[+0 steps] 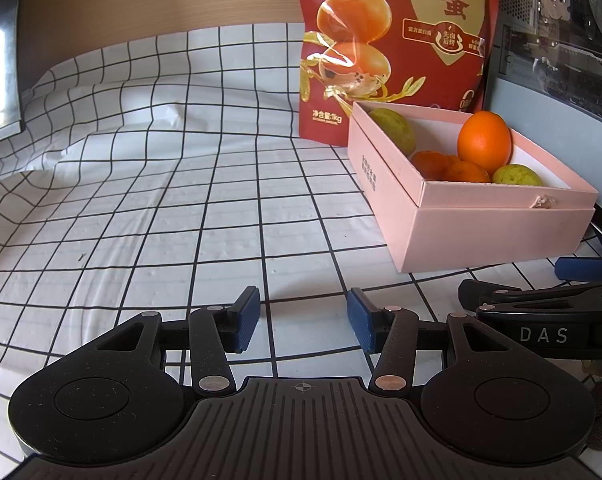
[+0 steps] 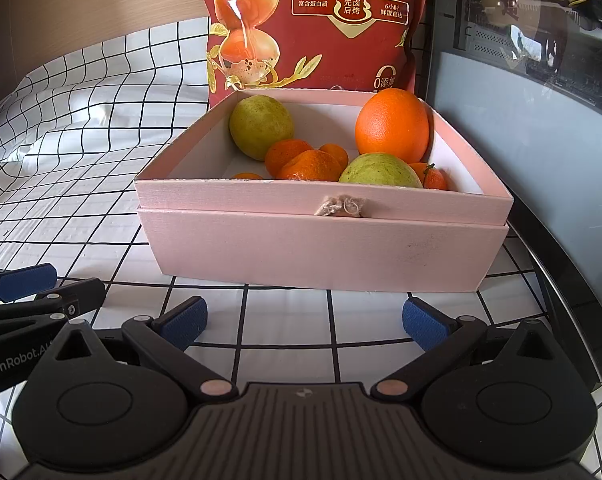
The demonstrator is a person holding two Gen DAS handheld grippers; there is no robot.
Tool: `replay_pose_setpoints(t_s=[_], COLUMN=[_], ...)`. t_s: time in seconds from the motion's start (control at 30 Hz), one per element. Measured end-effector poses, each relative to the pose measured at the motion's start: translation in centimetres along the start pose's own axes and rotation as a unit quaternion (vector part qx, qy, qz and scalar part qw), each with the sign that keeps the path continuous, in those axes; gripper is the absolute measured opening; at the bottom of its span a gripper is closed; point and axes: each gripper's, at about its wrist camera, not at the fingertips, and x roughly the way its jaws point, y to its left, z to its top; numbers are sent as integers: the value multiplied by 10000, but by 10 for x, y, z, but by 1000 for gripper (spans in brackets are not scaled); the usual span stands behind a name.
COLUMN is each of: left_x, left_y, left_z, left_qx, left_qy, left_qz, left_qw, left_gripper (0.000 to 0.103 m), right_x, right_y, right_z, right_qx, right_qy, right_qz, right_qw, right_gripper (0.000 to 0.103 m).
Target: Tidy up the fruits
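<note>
left tool (image 1: pixel 303 318): open partway, blue pads (image 1: pixel 248 318) apart, holds nothing, low over the cloth
right tool (image 2: pixel 303 322): open wide, empty, pads (image 2: pixel 423 324) just short of the box front
tools: side by side; right tool shows at right edge of left view, left tool at left edge of right view
box (image 2: pixel 321 248): pink, open top, straight ahead of right tool; ahead and to the right of left tool (image 1: pixel 481 232); frayed tag on front wall
orange (image 2: pixel 392 126): big, far right corner of box, resting against the right wall
green fruit (image 2: pixel 261 126): far left corner of box
second green fruit (image 2: pixel 379 172): near right, just behind front wall, touching the orange
mandarins (image 2: pixel 301 160): several small ones in the middle of box, between the green fruits; one more (image 2: pixel 433 178) at near right by the second green fruit
bag (image 2: pixel 321 20): red snack bag, upright just behind box
cloth (image 1: pixel 161 200): white with black grid, covers the tabletop, wrinkled at far left
case (image 2: pixel 541 100): dark glass-sided unit right of box
</note>
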Motion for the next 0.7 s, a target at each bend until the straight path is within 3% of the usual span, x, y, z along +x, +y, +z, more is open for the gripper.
replay_pose_setpoints(t_s=[0.7], left_x=[0], left_y=[-2], left_z=[0], left_qx=[169], left_qy=[-11], left_qz=[-121], left_qw=[9998], left_gripper=[52], right_x=[0], right_y=[0], right_z=[0], right_qx=[0], right_qy=[-1], right_qz=[1], right_qw=[10000], right_gripper=[103])
